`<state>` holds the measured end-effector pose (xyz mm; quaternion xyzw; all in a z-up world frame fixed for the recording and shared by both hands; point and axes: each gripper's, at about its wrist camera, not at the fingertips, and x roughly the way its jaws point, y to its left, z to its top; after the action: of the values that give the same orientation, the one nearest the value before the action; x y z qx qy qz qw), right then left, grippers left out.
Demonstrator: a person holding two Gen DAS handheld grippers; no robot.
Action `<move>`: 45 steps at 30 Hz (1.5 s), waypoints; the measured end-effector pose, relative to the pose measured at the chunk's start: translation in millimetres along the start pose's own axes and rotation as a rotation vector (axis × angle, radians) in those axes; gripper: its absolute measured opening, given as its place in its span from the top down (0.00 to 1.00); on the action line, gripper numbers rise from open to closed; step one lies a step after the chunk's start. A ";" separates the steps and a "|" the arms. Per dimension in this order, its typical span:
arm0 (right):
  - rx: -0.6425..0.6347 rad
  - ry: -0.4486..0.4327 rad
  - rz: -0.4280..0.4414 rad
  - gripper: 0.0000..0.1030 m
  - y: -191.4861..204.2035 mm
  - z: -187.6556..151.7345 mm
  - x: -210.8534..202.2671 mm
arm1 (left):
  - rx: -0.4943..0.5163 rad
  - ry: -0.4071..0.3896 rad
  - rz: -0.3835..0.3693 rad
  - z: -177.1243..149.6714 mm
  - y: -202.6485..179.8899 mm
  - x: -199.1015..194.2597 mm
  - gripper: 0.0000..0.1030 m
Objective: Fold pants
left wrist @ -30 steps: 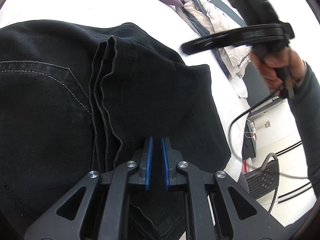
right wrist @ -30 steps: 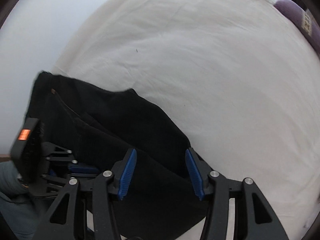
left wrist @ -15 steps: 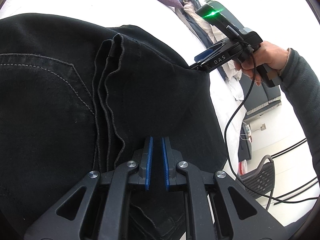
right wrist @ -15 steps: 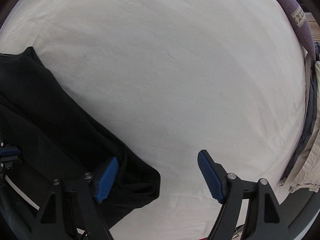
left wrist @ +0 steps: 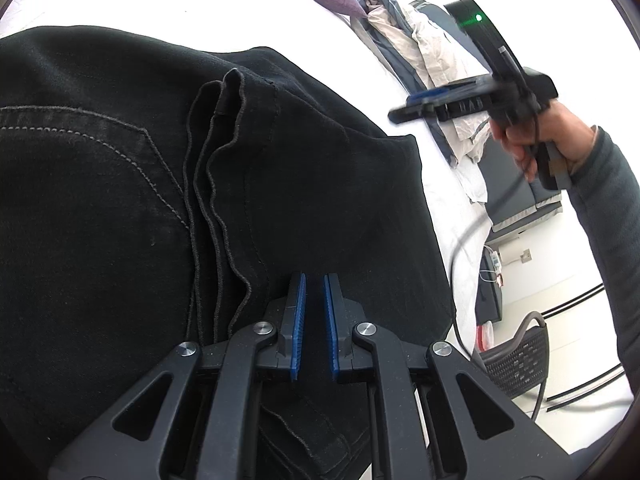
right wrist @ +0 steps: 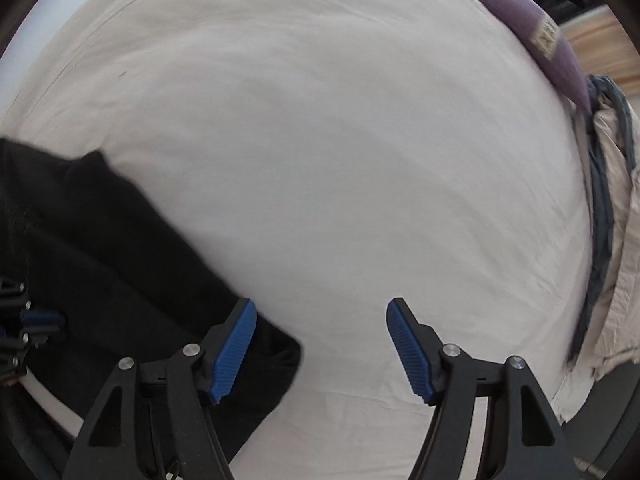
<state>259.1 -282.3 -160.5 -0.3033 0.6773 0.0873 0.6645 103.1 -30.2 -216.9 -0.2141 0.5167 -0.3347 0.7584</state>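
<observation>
A wide bed covered by a smooth white sheet [right wrist: 340, 160] carries everything. Folded black denim pants [left wrist: 120, 220] lie on its near side. A purple woven cushion [right wrist: 548, 60] rests at the far edge, and a rumpled heap of beige and grey-blue clothing [right wrist: 612, 220] lies beside it along the sheet's border.

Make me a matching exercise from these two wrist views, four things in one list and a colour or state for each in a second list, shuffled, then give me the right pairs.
Things:
1. pants
2. pillow
3. left tongs
4. right tongs

States:
A. spread wide open, nothing between the pads
B. purple, at the bed's far edge
C. black, folded on the white sheet
D. nearly closed, a narrow gap showing, over black fabric

Pairs: 1-C, 2-B, 3-D, 4-A
</observation>
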 end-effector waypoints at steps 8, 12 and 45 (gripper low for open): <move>0.263 0.036 -0.351 0.31 -65.0 -27.3 28.5 | -0.004 0.002 -0.001 1.0 -1.1 -1.0 0.91; 0.484 -0.280 0.119 0.31 -70.4 -69.4 -27.4 | -0.005 -0.009 0.009 0.3 -3.1 -4.7 0.91; 0.519 -0.577 1.424 0.26 162.3 -103.4 -1.8 | -0.596 -0.477 0.148 -143.6 124.4 -240.2 0.00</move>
<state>85.9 -205.8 -194.5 0.3987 0.5086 0.4042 0.6473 -52.5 233.0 -200.3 -0.4590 0.4146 -0.0550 0.7839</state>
